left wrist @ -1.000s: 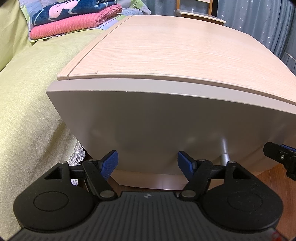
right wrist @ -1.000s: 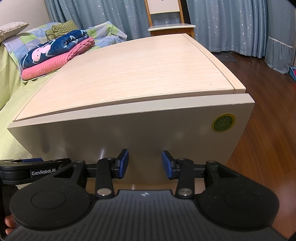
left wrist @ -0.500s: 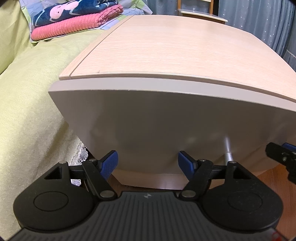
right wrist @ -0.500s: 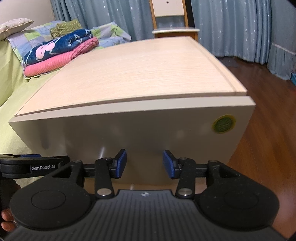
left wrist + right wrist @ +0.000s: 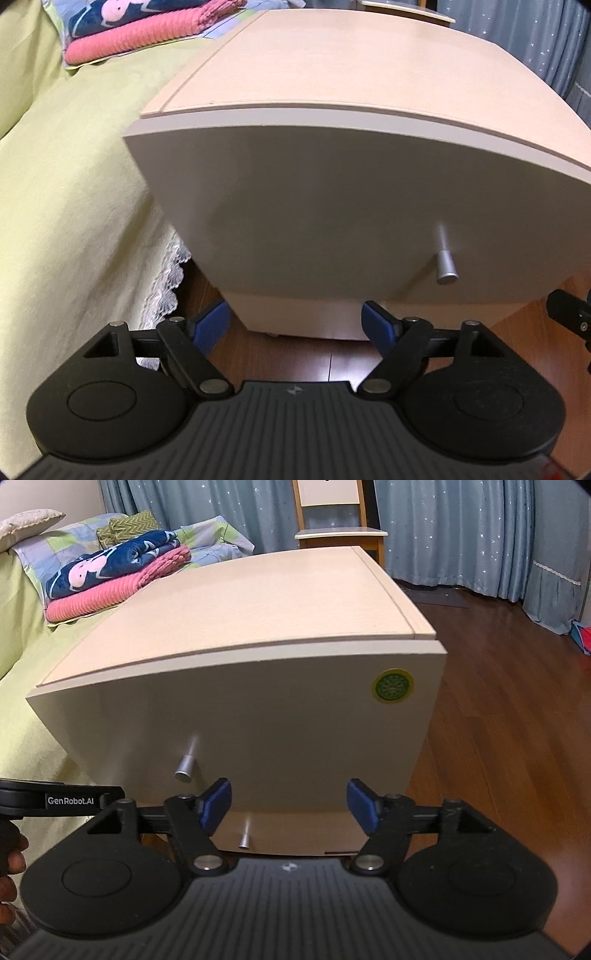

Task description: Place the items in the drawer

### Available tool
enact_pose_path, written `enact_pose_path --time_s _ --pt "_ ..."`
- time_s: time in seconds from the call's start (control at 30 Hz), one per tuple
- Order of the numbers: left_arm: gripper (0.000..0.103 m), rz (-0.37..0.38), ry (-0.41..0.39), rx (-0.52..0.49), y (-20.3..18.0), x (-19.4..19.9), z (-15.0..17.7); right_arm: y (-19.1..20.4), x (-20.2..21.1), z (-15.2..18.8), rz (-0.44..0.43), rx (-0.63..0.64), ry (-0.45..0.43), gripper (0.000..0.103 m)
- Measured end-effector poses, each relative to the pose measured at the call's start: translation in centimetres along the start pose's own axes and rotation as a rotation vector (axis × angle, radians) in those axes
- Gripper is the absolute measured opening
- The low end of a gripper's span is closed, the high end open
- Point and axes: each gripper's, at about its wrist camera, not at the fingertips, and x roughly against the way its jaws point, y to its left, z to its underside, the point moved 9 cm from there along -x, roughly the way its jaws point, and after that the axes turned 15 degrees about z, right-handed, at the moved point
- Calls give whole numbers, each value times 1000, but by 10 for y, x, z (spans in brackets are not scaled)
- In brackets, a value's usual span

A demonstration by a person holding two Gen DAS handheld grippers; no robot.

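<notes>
Two grippers, both empty, both spread wide. Left gripper (image 5: 295, 326) hangs low in front of the cabinet (image 5: 332, 74), blue pads (image 5: 212, 325) apart with bare floor (image 5: 295, 354) between them. Up at one o'clock from it sits the knob (image 5: 445, 264) of the top drawer (image 5: 314, 206), clear of the fingers. Drawer front is flush with the cabinet, closed. At three o'clock, the black tip of the other tool pokes into view.

Right gripper (image 5: 290, 808) is gaping too, nothing between its pads (image 5: 364, 808). The same knob (image 5: 184, 766) sits at eleven o'clock, just beside the left pad, not touching. Below, between the fingers, a second knob (image 5: 243, 840) marks the lower drawer (image 5: 288, 834), also shut. Round green sticker (image 5: 392, 686) at one o'clock on the top drawer front. At nine o'clock, a hand (image 5: 9, 860) grips the left tool. Farther out: bed (image 5: 22, 701) at ten o'clock with folded blankets (image 5: 110, 576), chair (image 5: 338, 528) at twelve, curtains (image 5: 461, 531) behind.
</notes>
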Motion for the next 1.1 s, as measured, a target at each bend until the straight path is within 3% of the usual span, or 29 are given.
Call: enact_pose_path --time_s 0.3,0.67,0.83,1.1 --pt "83 26 -38 -20 -27 49 1 -7 36 -9 -13 12 -38 97" --pt "84 -32 -130 -18 -36 113 5 -22 71 -12 -26 0 -65 102" --pt "95 -55 -165 -30 -43 137 6 -30 89 -18 2 5 -64 102" --pt "96 -47 -229 -29 -54 175 12 -32 125 -27 54 47 -126 102"
